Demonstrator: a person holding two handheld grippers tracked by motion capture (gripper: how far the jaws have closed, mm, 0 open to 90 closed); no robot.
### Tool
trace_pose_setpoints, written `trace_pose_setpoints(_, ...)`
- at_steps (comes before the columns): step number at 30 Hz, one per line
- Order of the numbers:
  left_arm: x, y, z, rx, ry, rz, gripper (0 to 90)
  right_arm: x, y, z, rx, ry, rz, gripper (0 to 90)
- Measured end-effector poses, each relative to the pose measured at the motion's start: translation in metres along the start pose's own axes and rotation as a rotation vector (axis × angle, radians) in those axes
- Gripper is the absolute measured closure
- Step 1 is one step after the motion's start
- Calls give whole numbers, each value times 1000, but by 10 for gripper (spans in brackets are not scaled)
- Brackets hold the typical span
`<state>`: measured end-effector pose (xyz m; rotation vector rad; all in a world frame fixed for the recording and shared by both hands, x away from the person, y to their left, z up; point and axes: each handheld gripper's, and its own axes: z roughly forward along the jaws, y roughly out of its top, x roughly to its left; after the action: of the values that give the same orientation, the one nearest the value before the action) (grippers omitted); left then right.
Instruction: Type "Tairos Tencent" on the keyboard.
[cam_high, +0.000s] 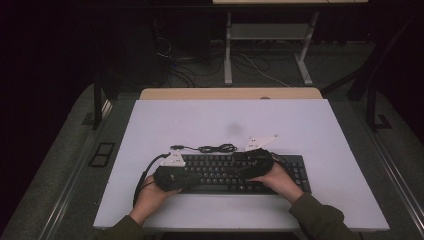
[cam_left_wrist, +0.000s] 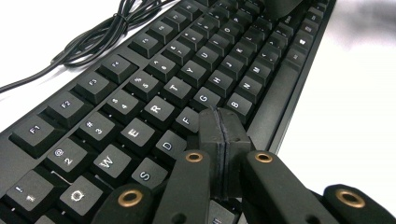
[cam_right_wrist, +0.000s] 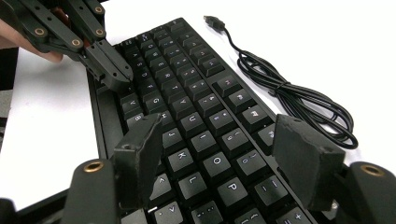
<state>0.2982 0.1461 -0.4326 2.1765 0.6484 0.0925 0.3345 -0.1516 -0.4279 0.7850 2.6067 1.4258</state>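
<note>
Keyboard (cam_high: 220, 172), one, cable (cam_high: 212, 148), one, grippers, two, left (cam_left_wrist: 225, 140) closed, right (cam_right_wrist: 219, 158) spread

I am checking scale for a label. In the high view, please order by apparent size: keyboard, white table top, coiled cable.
1. White table top, clearly the largest.
2. Keyboard, partly covered by both grippers.
3. Coiled cable, thin and smallest, lying on the table just behind the keyboard.

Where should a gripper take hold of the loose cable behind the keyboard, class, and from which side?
Probably at the bundled middle of the cable, coming from above: the loops are tied together there and stand a little off the table, so open jaws could straddle them. The plug lies flat and is small, likely harder to pinch.
</note>
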Motion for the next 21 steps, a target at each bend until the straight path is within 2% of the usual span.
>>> trace_pose_setpoints(6,0,2,-5,-28,6,-7,888,0,0,0,0,-1,1,328)
trace_pose_setpoints(21,9,4,-16,-59,31,-18,892,0,0,-1,-3,-2,1,328)
